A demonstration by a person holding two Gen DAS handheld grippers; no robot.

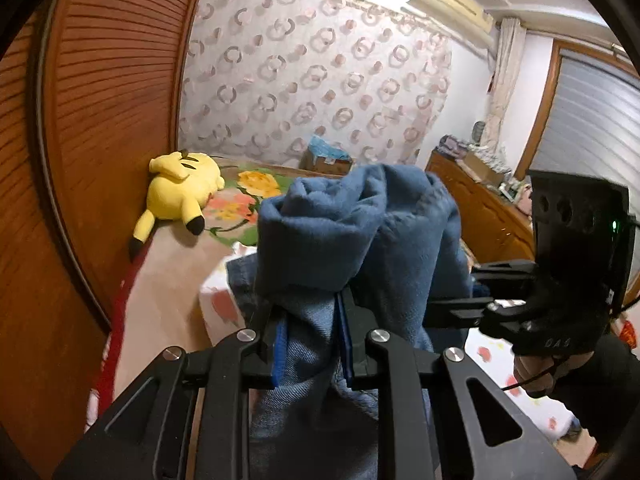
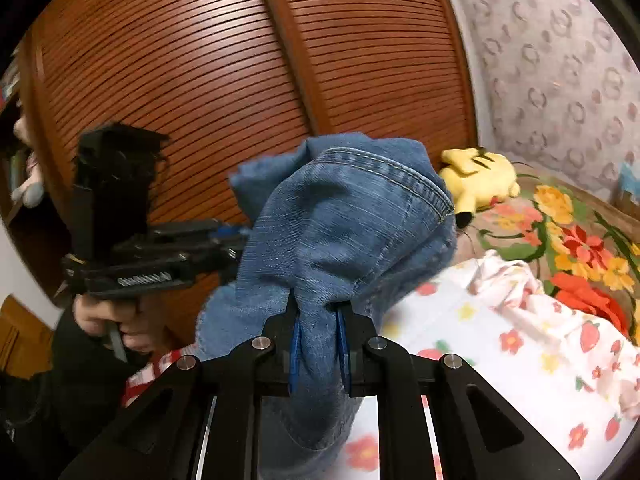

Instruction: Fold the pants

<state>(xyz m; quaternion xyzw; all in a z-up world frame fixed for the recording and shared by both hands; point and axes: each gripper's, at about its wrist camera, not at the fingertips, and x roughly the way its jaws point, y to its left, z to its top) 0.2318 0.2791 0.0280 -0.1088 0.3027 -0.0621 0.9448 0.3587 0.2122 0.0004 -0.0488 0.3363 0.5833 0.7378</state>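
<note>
Left wrist view: left gripper [image 1: 310, 336] has its fingers [image 1: 280, 354] clamped on a bunch of the jeans [image 1: 352, 232]; the cloth is pinched between the blue pads and mushrooms above them, fleecy inside face showing. The jeans are lifted clear of the bed [image 1: 172, 276], and more denim hangs below the fingers. To the right, close by, the right gripper [image 1: 460, 304] enters the same bundle; its tips are buried in cloth.

Right wrist view: right gripper [image 2: 318, 340] fingers [image 2: 295, 344] closed on a stitched hem edge of the jeans [image 2: 340, 220], denim outside face up. Left gripper [image 2: 224, 248] reaches in from the left, a hand [image 2: 108, 320] under it. Floral bedsheet [image 2: 500, 340] lies below right; yellow plush toy [image 2: 480, 180] far, by the wooden wardrobe doors [image 2: 200, 80].

Handling judgement: soft, limp, fairly heavy lined denim; it will sag and bunch. Not fragile, not slippery. Hold hems or waistband corners, spread well apart, so the cloth hangs flat.
</note>
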